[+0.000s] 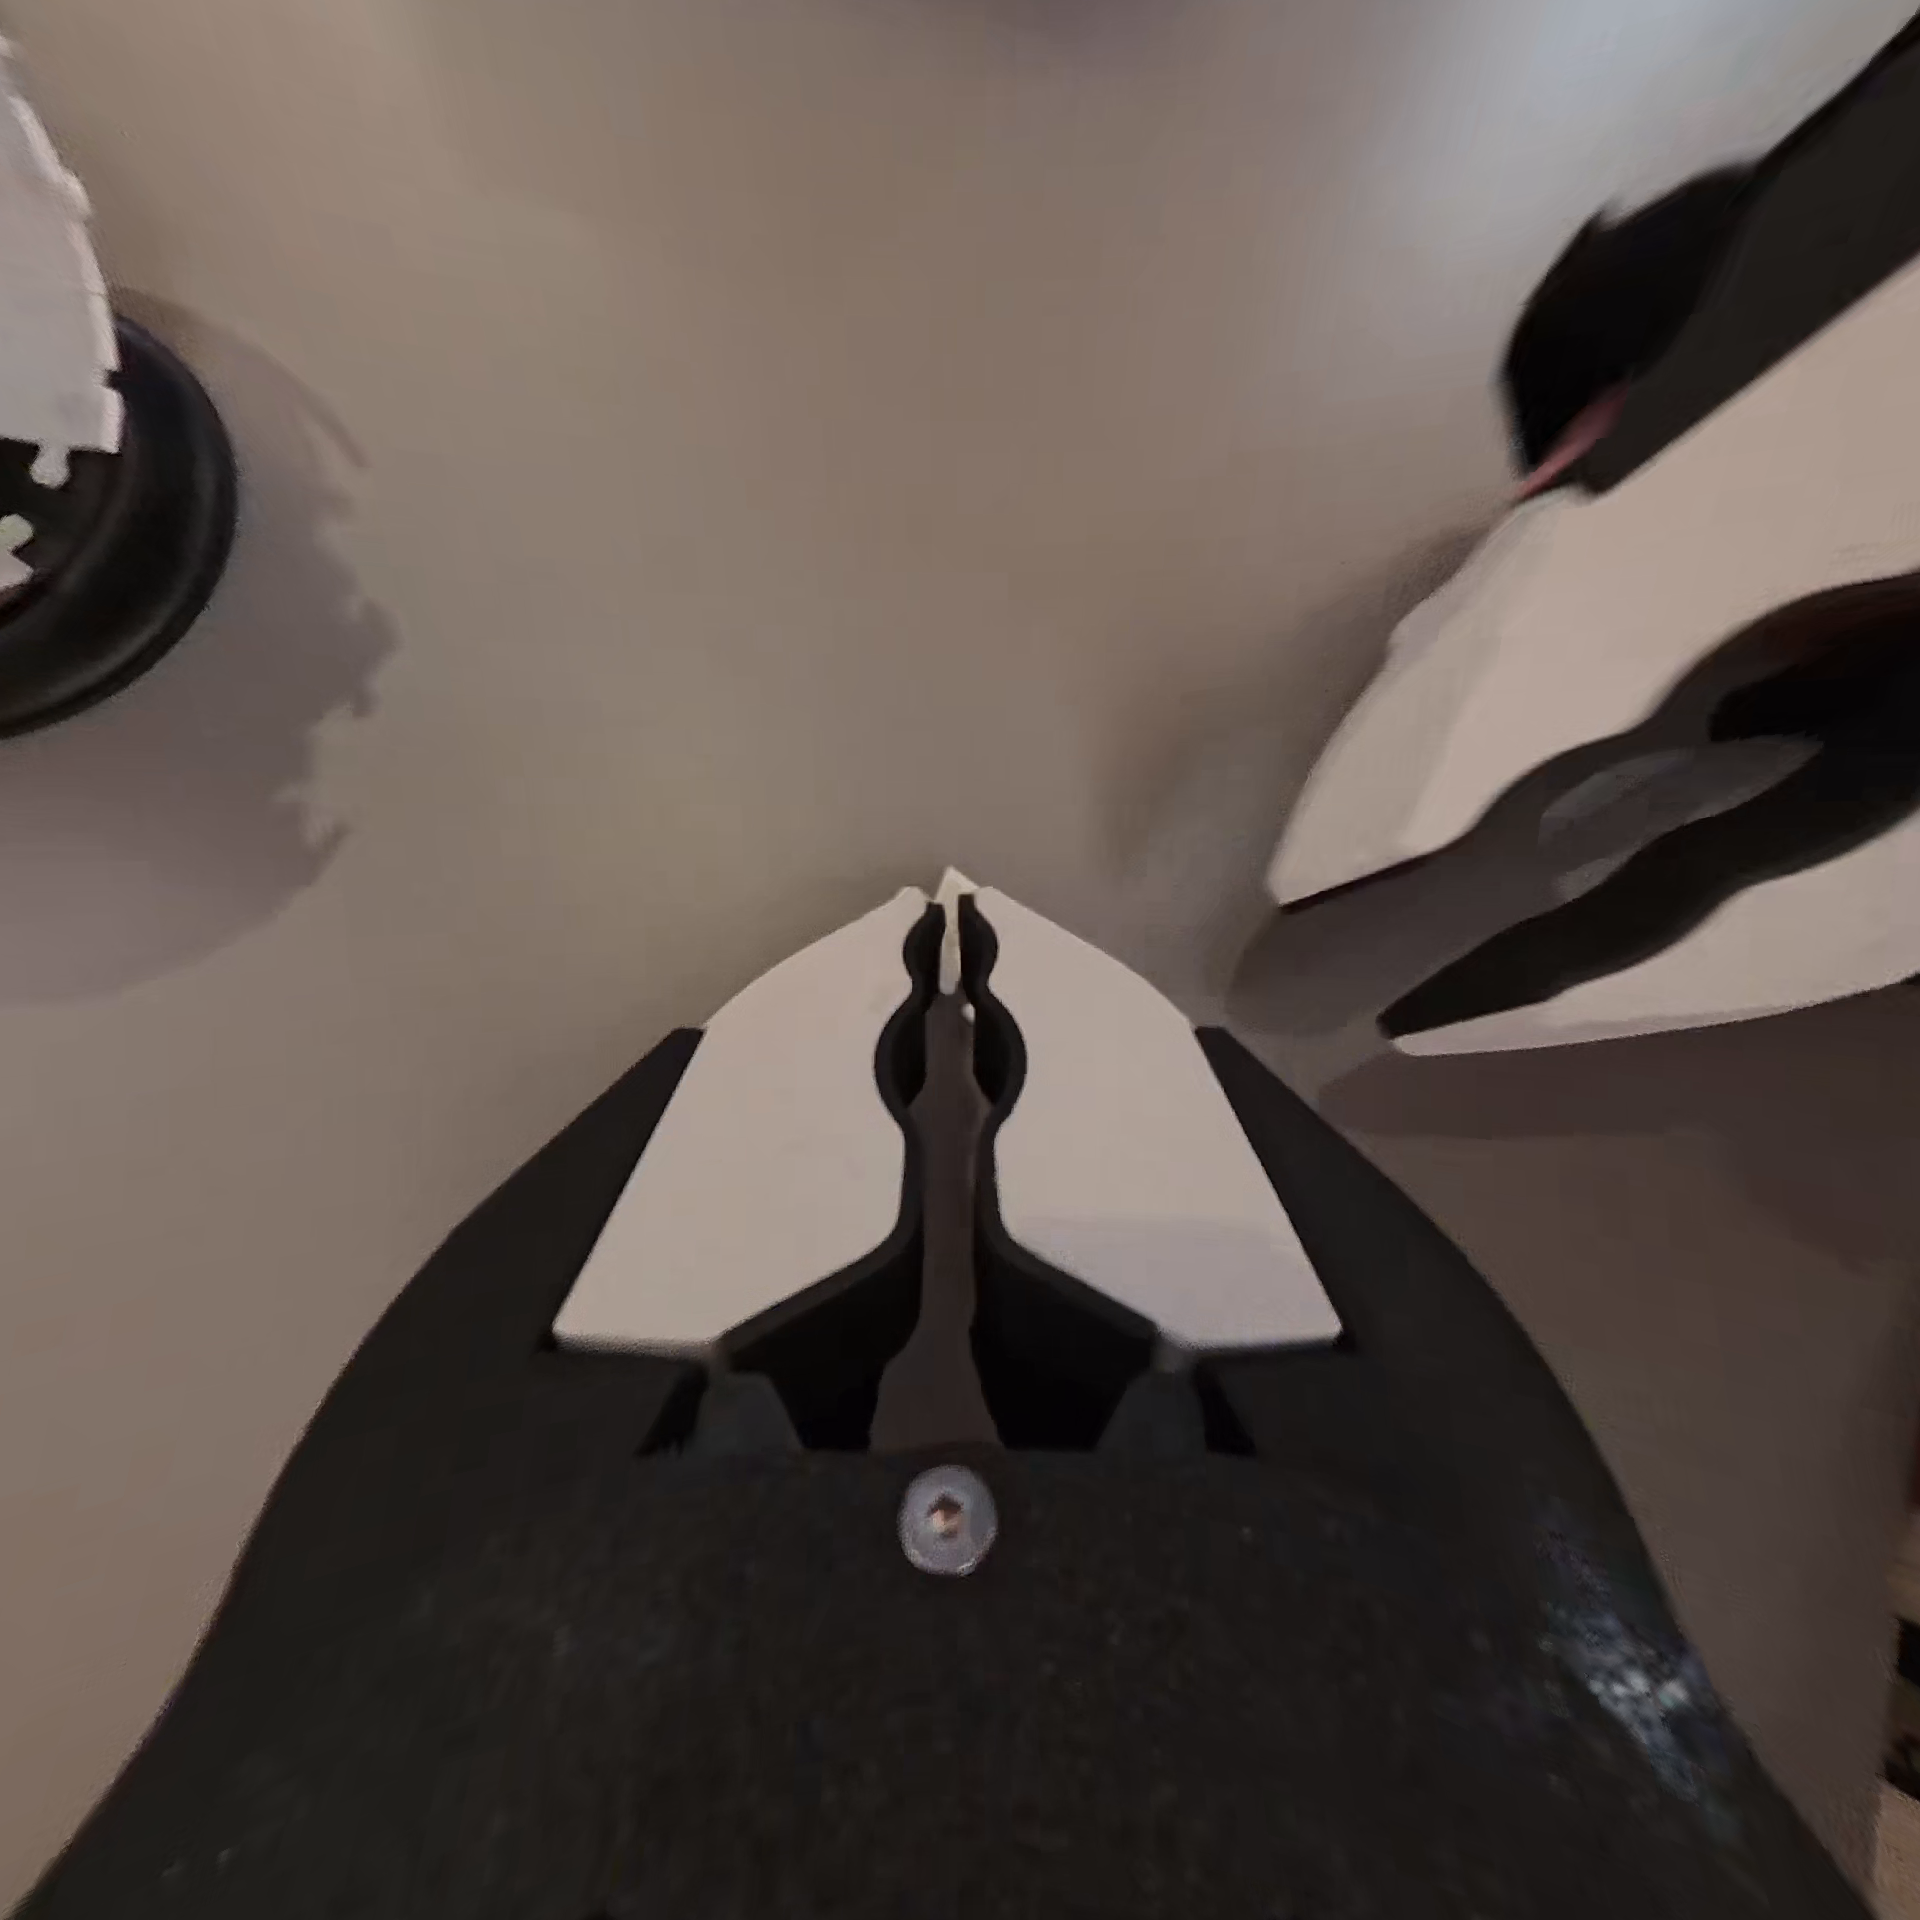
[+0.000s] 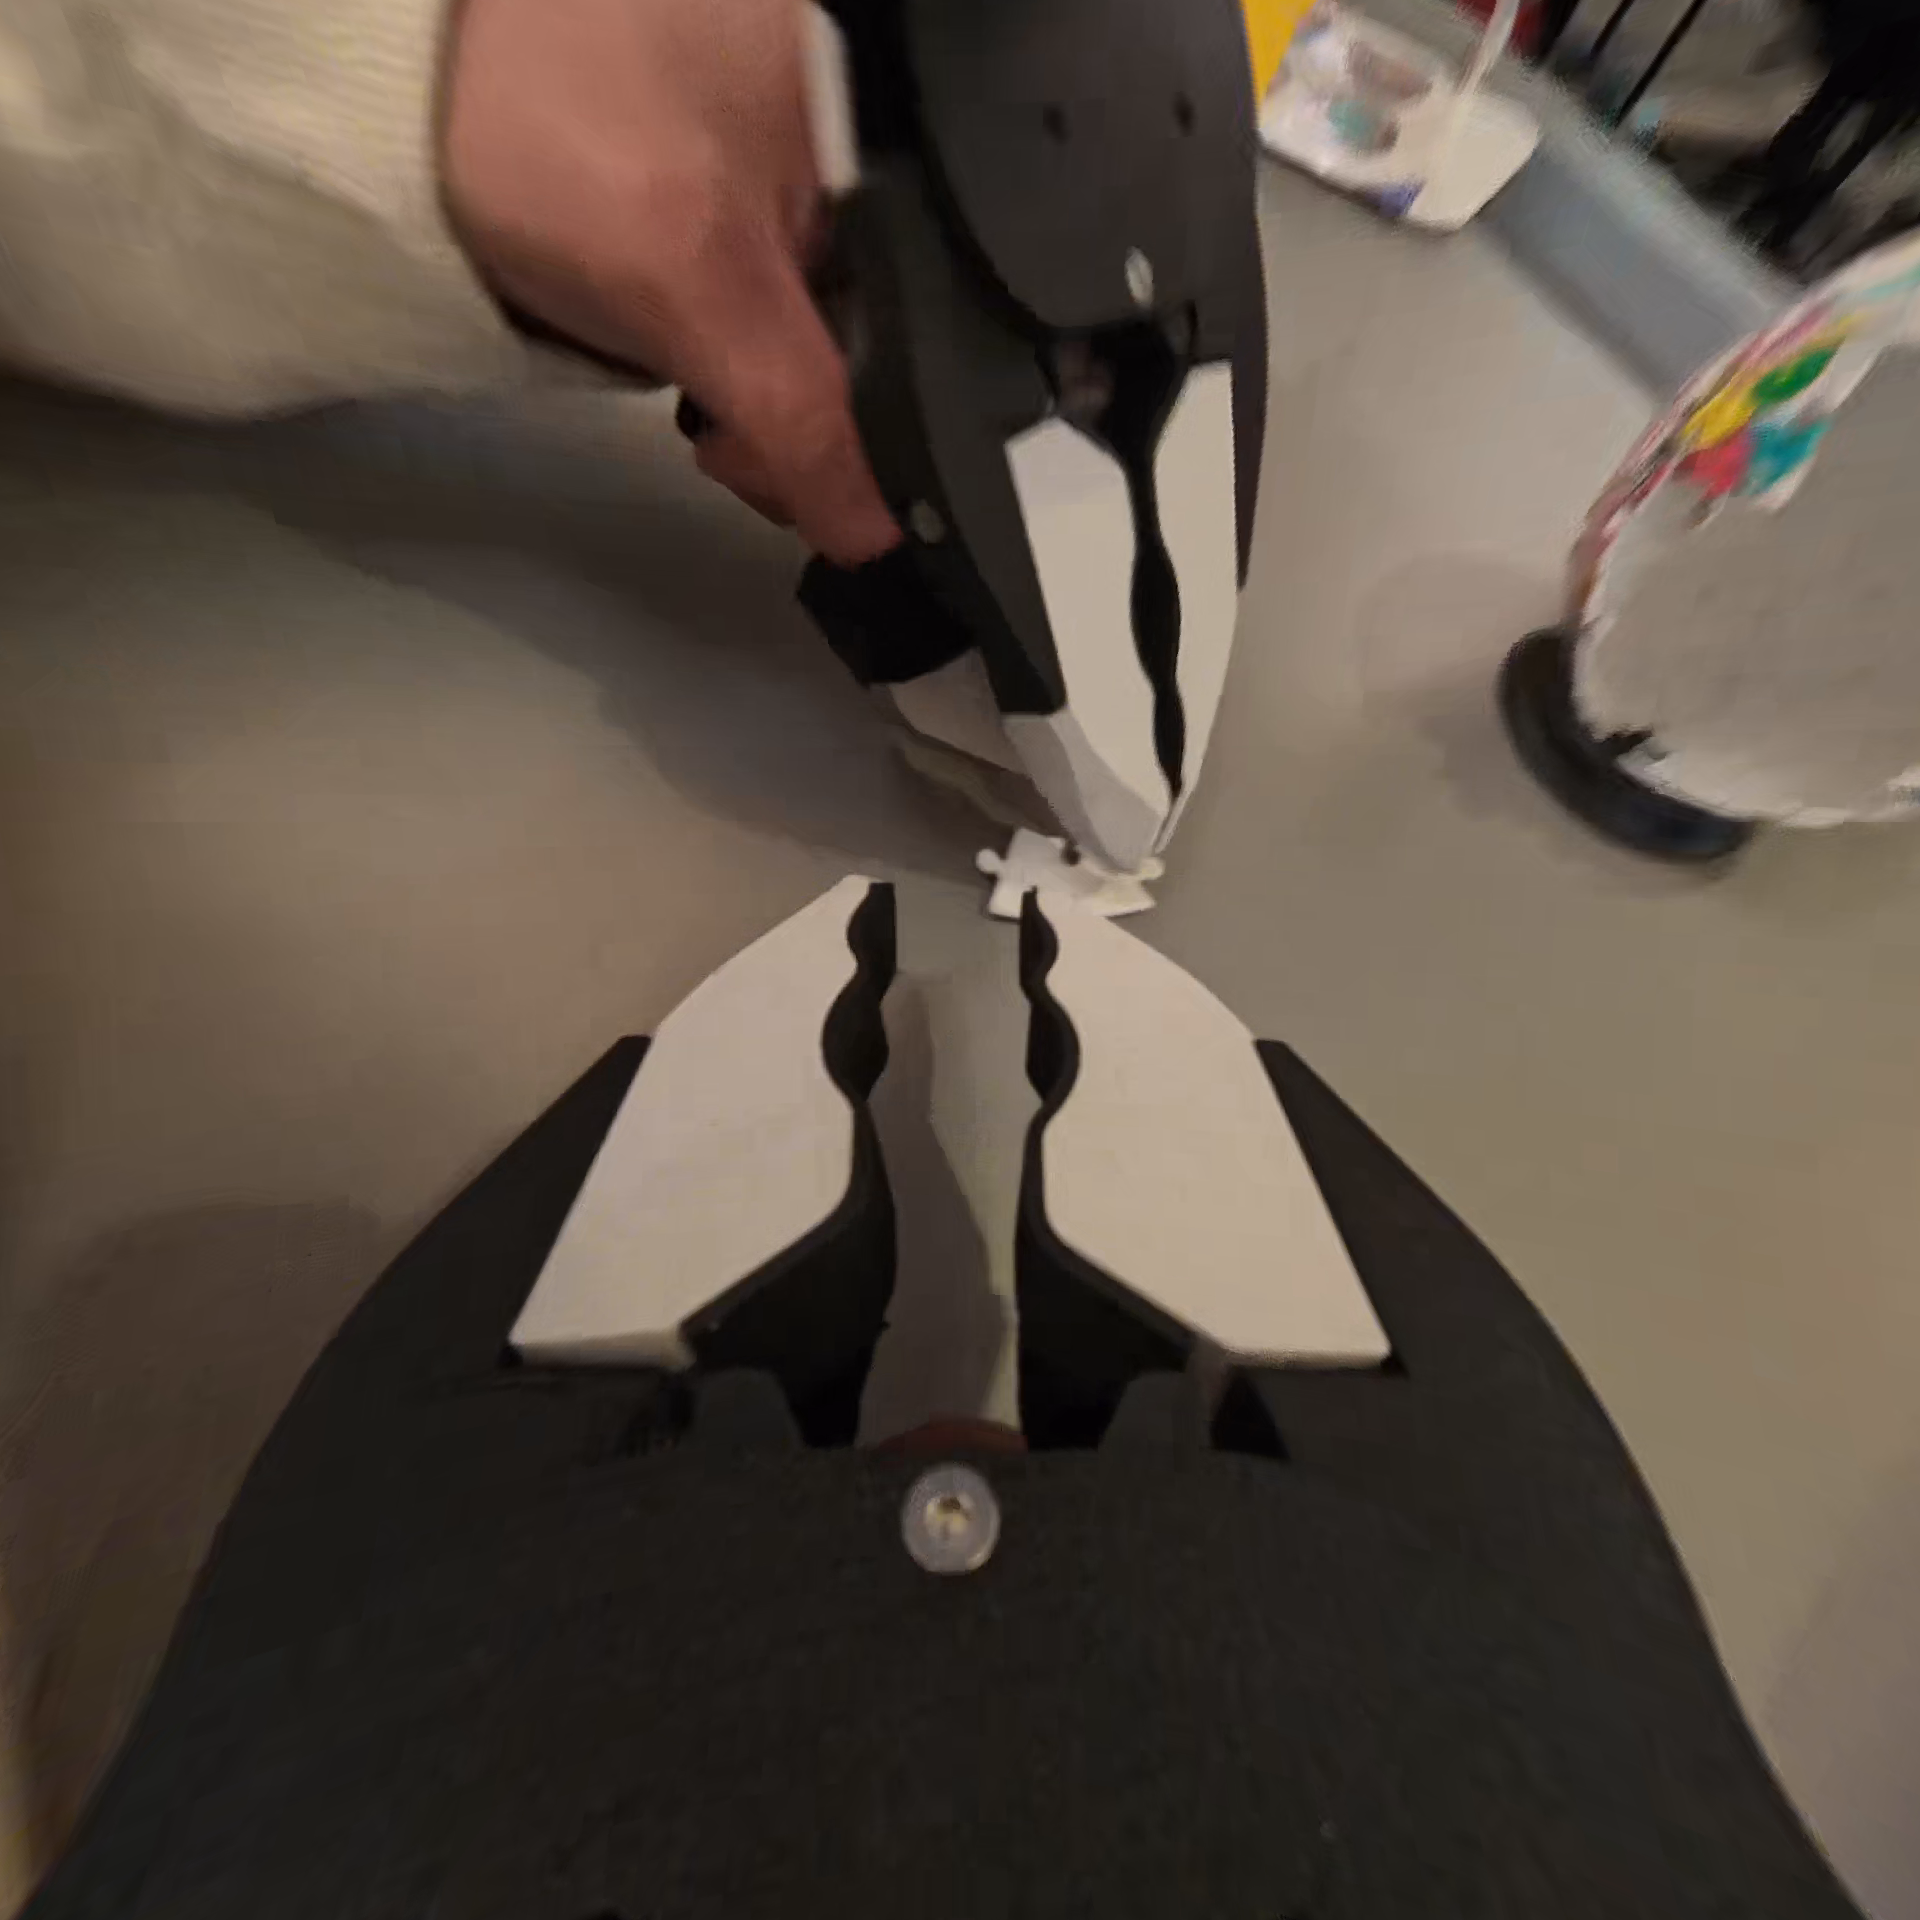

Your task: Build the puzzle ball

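Puzzle ball (image 2: 1756, 634), partly built and seated on a black ring stand (image 2: 1621, 774), sits to the far right in the right wrist view, well apart from both grippers; its white inner side faces the camera and a patch of coloured pieces shows near the top. The left gripper (image 1: 948, 914) has its jaws nearly together on a thin white puzzle piece (image 2: 1049, 878), pinching it at one edge only. The right gripper (image 2: 956, 914) has its jaws parted with nothing between them, the tips just beside the piece. Risk: the edge pinch is shallow, so the piece may pivot or slip free when lifted, or be knocked by the right tips closing in. The piece appears to touch the grey table (image 2: 416, 935), though blur makes contact uncertain. A hand (image 2: 665, 260) in a cream sleeve holds the left gripper body. Nothing lies between piece and ball; the ball itself may rock on its stand under insertion pressure. Clutter sits at the far edge.
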